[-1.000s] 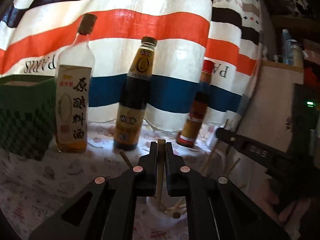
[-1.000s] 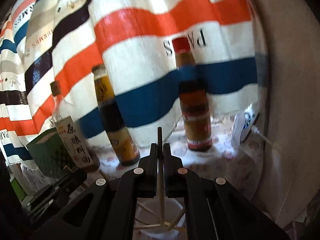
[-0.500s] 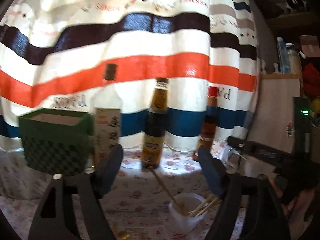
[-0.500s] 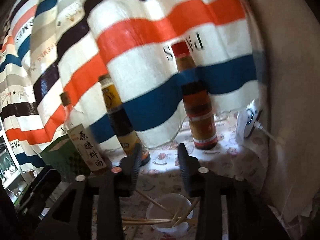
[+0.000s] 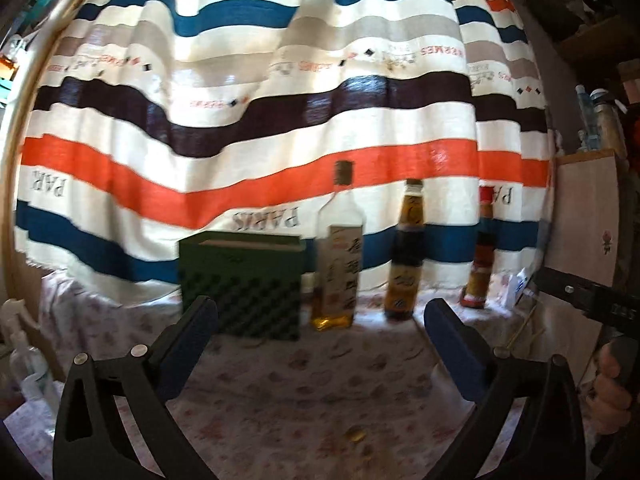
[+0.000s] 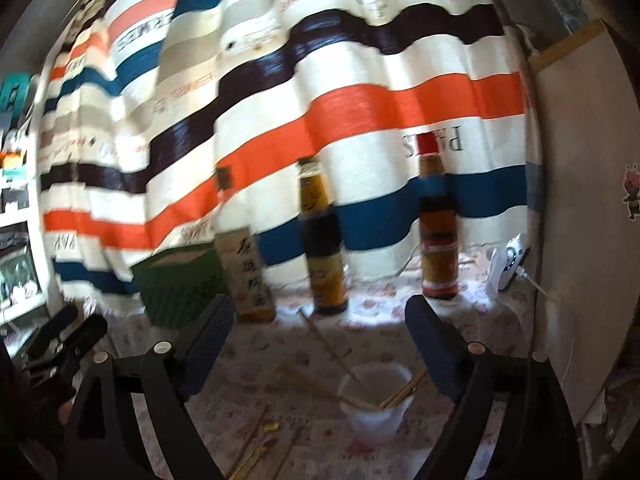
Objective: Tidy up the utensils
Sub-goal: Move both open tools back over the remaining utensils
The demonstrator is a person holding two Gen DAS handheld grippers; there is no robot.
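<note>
A white plastic cup stands on the flowered tablecloth with several wooden chopsticks leaning in it. More chopsticks lie loose on the cloth to its left. My right gripper hangs just behind and above the cup, its jaws opening wide, nothing between them. My left gripper is farther left, jaws also opening, nothing between them; the cup is out of its view. The left gripper's dark body shows at the left edge of the right wrist view.
A green patterned box and three bottles stand along the striped curtain: a clear one, a dark one, a red-capped one. A white plug sits by the right wall. A hand holds the right gripper.
Each gripper was shut on a chopstick over the cup. Both have let go, opened wide and pulled back; the chopsticks now rest in the cup.
</note>
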